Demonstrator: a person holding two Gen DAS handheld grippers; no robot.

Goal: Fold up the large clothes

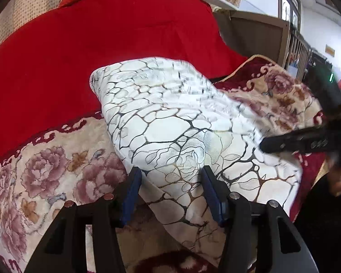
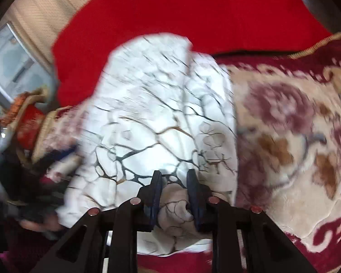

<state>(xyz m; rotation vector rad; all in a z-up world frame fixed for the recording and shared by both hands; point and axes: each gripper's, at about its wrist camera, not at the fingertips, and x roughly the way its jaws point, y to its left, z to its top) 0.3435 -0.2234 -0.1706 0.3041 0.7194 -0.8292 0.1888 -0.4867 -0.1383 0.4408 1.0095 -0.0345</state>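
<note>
A white garment (image 1: 170, 113) with a black and gold crackle print lies folded over on a floral plush blanket (image 1: 45, 177). My left gripper (image 1: 171, 170) stands open over the garment's near edge. The cloth lies between and under its blue pads (image 1: 131, 193), which do not press on it. In the right wrist view my right gripper (image 2: 174, 173) is shut on a bunched fold of the garment (image 2: 147, 104), which fills the gap between its pads. One black finger (image 1: 295, 140) of that gripper shows blurred at the garment's right edge.
A red cover (image 1: 102, 45) spreads behind the garment, with a dotted beige curtain (image 1: 22, 6) beyond it. Brown wooden furniture (image 1: 257, 31) stands at the back right. A hand (image 2: 38, 225) shows blurred at the lower left in the right wrist view.
</note>
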